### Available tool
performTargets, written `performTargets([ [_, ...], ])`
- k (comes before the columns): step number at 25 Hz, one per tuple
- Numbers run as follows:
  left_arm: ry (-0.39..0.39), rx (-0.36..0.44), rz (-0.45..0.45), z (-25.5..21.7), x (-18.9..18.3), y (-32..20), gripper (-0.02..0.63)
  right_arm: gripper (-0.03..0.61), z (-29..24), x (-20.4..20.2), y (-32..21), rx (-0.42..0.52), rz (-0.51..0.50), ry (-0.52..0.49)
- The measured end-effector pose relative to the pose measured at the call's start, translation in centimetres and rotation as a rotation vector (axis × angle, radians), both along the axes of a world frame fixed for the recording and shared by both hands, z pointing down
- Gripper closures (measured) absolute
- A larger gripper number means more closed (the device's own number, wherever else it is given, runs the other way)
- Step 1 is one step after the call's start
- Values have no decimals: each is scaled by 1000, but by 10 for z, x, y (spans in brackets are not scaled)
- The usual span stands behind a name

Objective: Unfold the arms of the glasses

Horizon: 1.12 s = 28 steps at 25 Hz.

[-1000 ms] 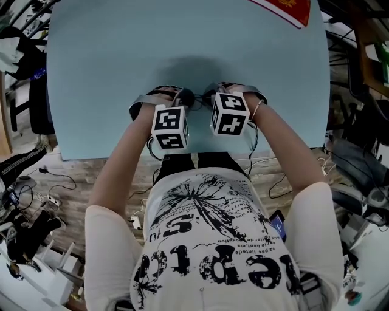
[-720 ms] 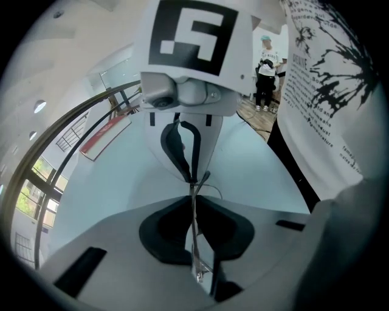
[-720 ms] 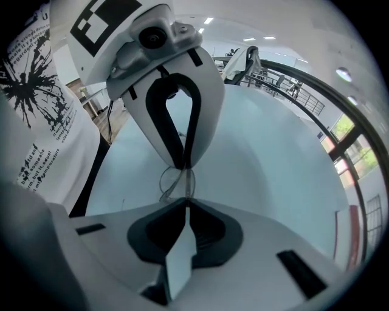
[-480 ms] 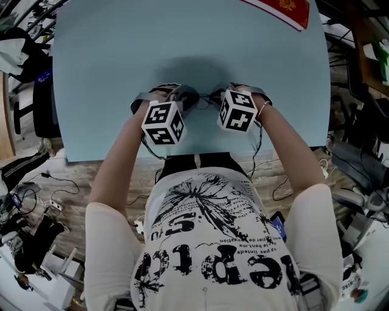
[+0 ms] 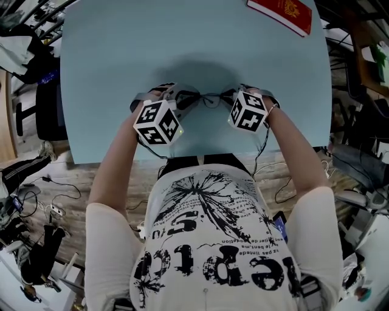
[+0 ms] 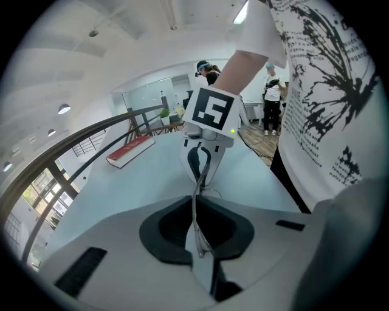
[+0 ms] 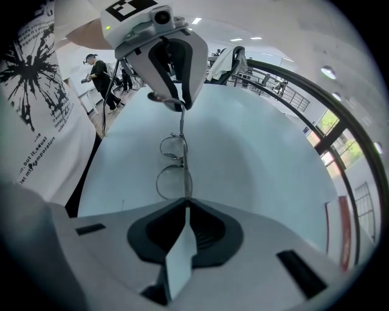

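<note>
The glasses are hanging stretched between the two tongs, over the near middle of the pale blue desk. The left tongs are clamping down tight on one thin arm of the glasses, with the tip of that arm poking through between the pads toward the camera. The right tongs are pinching shut on the far end of the frame, right at the corner beside the nearer of the two round lenses. In the right gripper view the frame is running straight away from the right tongs to the jaws of the left tongs opposite. In the left gripper view the arm is leading from the left tongs across to the right tongs.

The two tongs are working close to the desk's near edge, just ahead of the person's body. Beyond and to both sides, bare desk is stretching out wide. A red book is lying well apart at the far right corner.
</note>
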<state>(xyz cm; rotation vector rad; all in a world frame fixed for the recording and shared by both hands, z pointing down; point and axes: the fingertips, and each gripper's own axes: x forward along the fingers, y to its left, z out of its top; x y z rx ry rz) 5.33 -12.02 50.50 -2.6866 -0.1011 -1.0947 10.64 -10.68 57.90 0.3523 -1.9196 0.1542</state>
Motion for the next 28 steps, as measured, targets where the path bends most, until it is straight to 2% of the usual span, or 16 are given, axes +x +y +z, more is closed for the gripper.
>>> performTargets([
  [5,34,-48,-53,-10,-22,-8,580,546,0,-4,-2,2,32,35],
  [13,30,-61,-100,-15,-56,-16,583,545,2,3,-1,12,85,92],
  [20,33,-67,-120,-13,-75,-17,582,540,-2,-8,-7,49,130,94],
  [23,49,-60,-125,-14,-72,-17,583,519,-10,-12,-15,101,163,90],
  [25,61,-61,-127,-14,-70,-18,583,446,-17,-20,-18,126,144,79],
  [28,74,-56,-127,-15,-70,-19,583,445,-25,-45,-22,132,63,71],
])
